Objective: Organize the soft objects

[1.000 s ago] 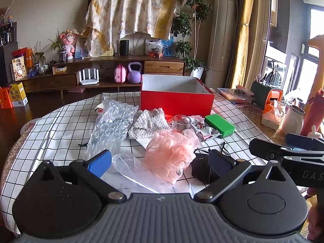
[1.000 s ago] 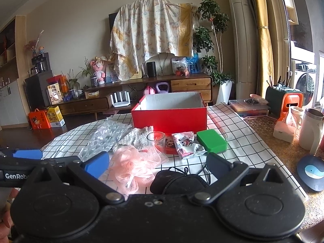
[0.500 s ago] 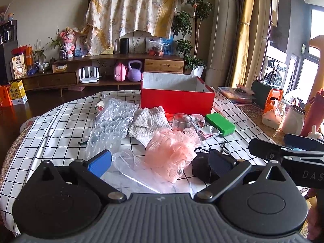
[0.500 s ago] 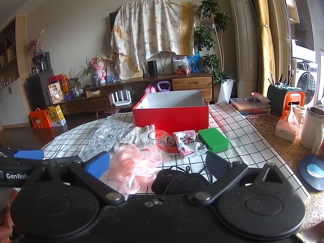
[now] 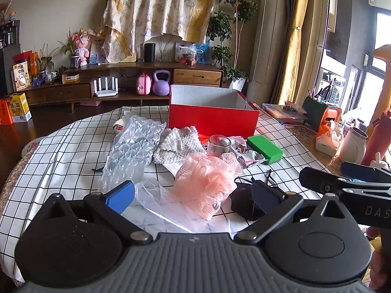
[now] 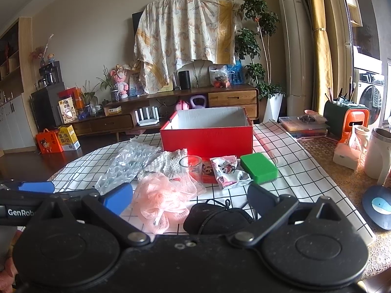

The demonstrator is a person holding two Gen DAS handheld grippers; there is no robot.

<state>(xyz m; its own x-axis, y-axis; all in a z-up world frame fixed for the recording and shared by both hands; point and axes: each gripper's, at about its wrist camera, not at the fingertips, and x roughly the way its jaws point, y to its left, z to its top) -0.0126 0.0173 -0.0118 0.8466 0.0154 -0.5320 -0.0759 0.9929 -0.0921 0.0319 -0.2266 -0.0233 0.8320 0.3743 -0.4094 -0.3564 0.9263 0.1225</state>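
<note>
A pink mesh bath puff (image 5: 207, 183) (image 6: 161, 197) lies at the near middle of the checked tablecloth. Beside it lie a black eye mask (image 5: 246, 202) (image 6: 215, 217), a clear plastic bag (image 5: 158, 200), bubble wrap (image 5: 134, 149) (image 6: 129, 163), a white knitted cloth (image 5: 178, 141) (image 6: 168, 163), a printed pouch (image 6: 227, 171) and a green sponge (image 5: 265, 145) (image 6: 259, 166). An open, empty red box (image 5: 212, 119) (image 6: 207, 136) stands behind them. My left gripper (image 5: 193, 195) is open and empty just before the puff. My right gripper (image 6: 190, 197) is open and empty over the puff and mask.
A small glass (image 5: 218, 145) (image 6: 190, 166) stands among the soft things. Mugs (image 5: 352, 144), a tissue holder (image 6: 347, 151), an orange-green holder (image 6: 347, 119) and a whale coaster (image 6: 378, 205) sit on the right. The right gripper's side shows in the left wrist view (image 5: 347, 183).
Both grippers drifted slightly; the scene shifts a little in each view. Nothing was taken hold of or moved on the table.
</note>
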